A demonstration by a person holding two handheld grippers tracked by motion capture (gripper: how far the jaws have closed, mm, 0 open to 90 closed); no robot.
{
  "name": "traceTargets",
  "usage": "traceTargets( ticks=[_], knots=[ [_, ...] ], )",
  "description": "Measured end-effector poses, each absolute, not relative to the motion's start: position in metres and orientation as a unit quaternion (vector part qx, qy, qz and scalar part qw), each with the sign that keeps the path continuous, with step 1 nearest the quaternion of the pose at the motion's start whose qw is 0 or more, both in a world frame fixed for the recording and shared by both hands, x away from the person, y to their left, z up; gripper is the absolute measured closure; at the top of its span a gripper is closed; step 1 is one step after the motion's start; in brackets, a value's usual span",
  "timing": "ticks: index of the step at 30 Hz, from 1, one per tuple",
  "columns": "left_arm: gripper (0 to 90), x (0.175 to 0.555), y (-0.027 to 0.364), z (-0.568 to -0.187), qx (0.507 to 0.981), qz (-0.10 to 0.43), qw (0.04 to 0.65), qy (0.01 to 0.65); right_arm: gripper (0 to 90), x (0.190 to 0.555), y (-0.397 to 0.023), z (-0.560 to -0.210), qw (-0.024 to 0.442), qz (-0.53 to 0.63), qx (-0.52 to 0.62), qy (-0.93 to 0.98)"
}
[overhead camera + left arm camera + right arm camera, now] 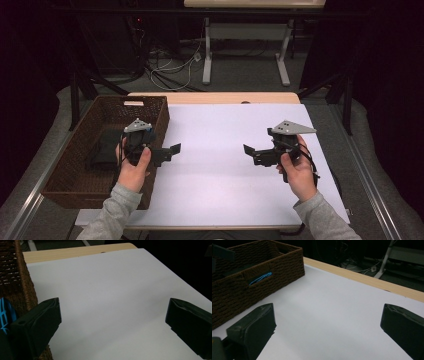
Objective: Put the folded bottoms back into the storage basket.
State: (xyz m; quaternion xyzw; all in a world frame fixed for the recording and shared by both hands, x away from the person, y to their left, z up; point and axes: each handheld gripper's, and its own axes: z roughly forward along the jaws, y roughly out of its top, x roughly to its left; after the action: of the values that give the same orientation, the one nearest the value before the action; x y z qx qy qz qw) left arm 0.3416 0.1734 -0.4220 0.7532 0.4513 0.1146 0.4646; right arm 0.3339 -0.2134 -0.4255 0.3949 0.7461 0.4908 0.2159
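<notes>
Both the left gripper [167, 151] and right gripper [253, 151] hover with fingers apart, empty; reaching for the dark cloth [103, 148], the left could snag the wicker basket [159, 111] wall.

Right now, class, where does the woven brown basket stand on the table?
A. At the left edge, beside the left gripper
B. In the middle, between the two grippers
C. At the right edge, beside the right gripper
A: in the high view the basket stands at the table's left edge, right beside the left gripper.
</notes>
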Motion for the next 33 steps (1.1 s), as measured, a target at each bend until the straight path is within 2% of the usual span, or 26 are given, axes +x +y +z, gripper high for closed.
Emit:
traceTargets(
  ticks=[19,33],
  knots=[
    [0.1,0.340,0.165,-0.429,0.758,0.123,0.466,0.439,0.0,0.322,-0.272,-0.442,0.230,0.486,0.448,0.714],
    [0.1,0.342,0.157,-0.436,0.755,0.120,0.473,0.437,0.0,0.316,-0.288,-0.454,0.238,0.482,0.464,0.705]
  ],
)
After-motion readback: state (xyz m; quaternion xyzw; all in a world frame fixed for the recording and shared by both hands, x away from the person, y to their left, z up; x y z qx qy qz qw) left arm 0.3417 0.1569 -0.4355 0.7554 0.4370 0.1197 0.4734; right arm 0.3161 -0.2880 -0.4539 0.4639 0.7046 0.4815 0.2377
